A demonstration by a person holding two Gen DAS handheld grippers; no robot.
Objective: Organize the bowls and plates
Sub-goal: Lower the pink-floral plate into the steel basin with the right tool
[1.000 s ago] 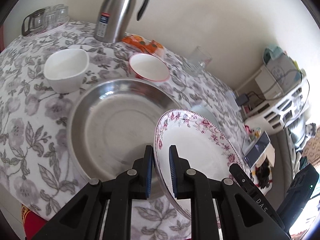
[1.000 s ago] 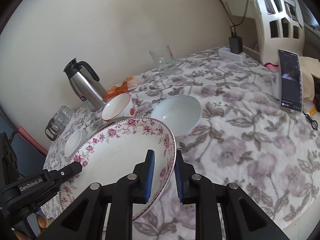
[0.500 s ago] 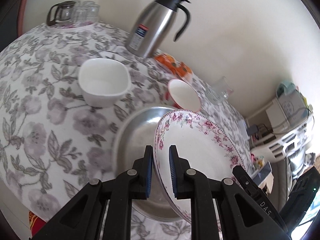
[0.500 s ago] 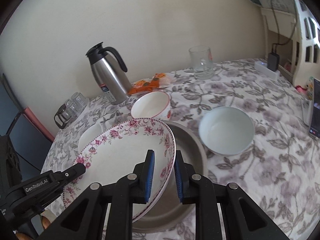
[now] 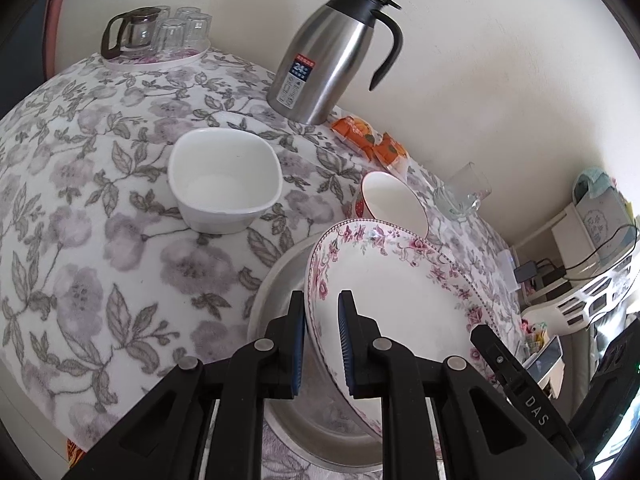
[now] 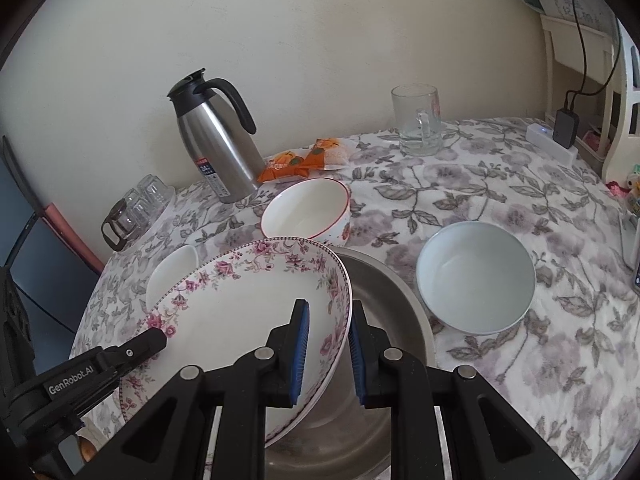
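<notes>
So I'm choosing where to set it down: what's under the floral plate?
The steel basin lies under the floral plate. Only its right part and rim show; the plate covers the rest.

Thermos, glass mug, snack packets, teapot.

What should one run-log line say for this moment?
left claw: grips floral plate rim | right claw: grips opposite rim | plate: tilted over steel basin
</notes>
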